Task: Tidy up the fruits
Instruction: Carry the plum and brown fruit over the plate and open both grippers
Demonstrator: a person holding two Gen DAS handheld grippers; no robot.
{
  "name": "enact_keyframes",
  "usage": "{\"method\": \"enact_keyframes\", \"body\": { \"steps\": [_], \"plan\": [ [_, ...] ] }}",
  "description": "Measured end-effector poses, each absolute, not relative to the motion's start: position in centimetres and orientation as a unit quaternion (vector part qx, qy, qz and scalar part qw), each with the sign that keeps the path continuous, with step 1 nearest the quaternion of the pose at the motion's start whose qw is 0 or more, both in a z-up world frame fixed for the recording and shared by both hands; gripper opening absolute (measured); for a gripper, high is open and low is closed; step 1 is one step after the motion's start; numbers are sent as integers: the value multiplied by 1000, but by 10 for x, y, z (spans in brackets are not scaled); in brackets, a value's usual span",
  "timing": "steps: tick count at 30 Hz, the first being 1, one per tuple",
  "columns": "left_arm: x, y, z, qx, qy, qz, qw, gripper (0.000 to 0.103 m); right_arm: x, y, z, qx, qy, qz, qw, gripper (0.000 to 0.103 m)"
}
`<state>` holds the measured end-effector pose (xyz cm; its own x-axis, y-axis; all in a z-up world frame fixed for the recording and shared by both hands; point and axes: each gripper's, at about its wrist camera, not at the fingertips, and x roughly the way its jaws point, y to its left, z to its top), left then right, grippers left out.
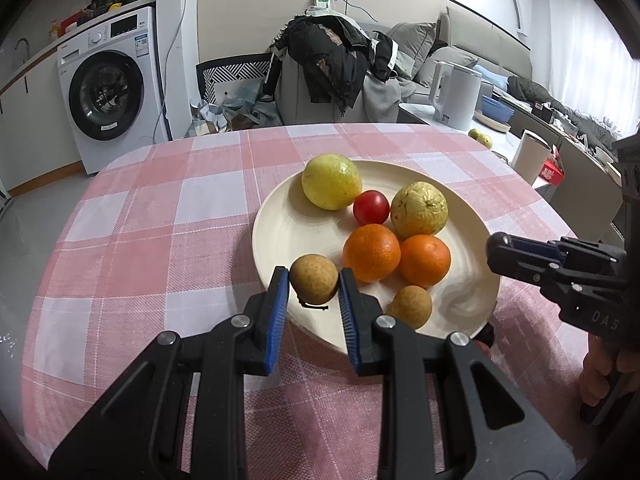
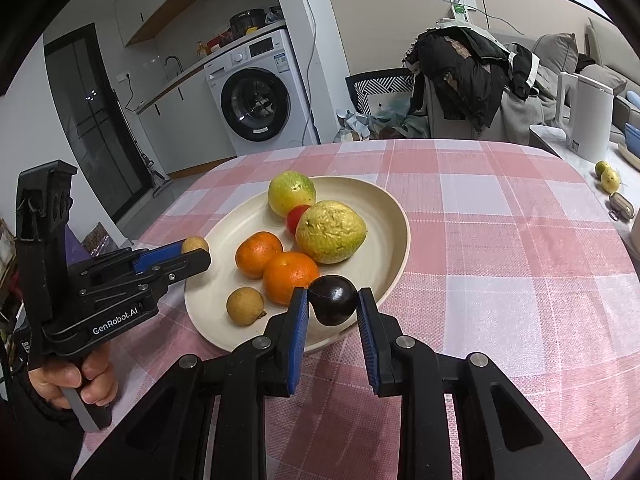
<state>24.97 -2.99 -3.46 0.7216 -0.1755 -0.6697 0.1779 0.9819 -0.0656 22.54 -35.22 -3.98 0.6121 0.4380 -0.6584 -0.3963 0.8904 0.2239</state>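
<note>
A cream plate (image 1: 280, 236) (image 2: 384, 248) on the pink checked tablecloth holds two yellow-green fruits (image 1: 331, 181) (image 1: 419, 209), a red tomato (image 1: 371, 207), two oranges (image 1: 372, 253) (image 1: 425, 261) and a small brown fruit (image 1: 410, 305). My left gripper (image 1: 314, 280) is shut on another small brown fruit (image 1: 314, 279) (image 2: 195, 244) at the plate's near-left rim. My right gripper (image 2: 333, 306) is shut on a dark purple fruit (image 2: 333, 300) over the plate's near rim. The right gripper shows side-on in the left wrist view (image 1: 500, 252).
A white kettle (image 2: 588, 116) and two yellow-green fruits (image 2: 608, 176) are on a counter to the right. A chair draped with clothes (image 1: 332, 76) stands behind the table. A washing machine (image 1: 108, 88) is at the back left.
</note>
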Motion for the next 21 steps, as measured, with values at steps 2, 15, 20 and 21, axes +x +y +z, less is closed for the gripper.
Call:
{"method": "enact_keyframes", "body": {
  "steps": [2,15,20,21],
  "plan": [
    [251,-32,-36,6,362,-96,927,23,226,-353,-40,28,374,232,897,26],
    [249,-33,-37,6,363,-93,927,23,225,-356,-39,36,368,233,900,32],
    [247,-31,-36,10,362,-92,928,32,222,-358,-37,34,360,231,903,40],
    [246,-31,-35,10,359,-92,929,36,222,-357,-36,32,359,229,904,44]
  ]
}}
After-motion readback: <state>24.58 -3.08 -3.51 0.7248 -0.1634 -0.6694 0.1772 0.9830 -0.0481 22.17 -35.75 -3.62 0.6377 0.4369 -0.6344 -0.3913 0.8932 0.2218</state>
